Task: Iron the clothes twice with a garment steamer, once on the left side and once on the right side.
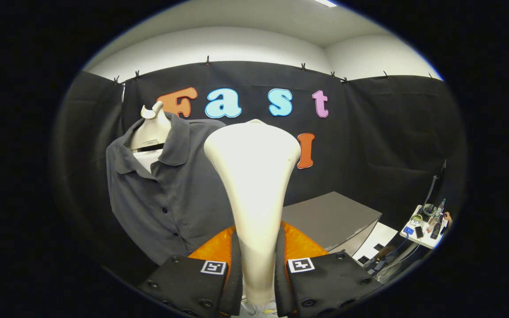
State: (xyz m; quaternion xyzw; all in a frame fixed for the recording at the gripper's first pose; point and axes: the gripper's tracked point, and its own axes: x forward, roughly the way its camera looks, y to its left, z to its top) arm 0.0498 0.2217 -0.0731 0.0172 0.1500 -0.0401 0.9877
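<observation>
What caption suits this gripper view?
Tool shut on cream garment steamer, raised beside grey shirt on its hanger.

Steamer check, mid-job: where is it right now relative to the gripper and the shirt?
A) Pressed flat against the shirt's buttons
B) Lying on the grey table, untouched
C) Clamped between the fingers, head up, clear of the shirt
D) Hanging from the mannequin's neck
C: the cream garment steamer stands upright with its handle pinched between both fingers of the gripper, and the grey shirt hangs beyond it to one side.
</observation>
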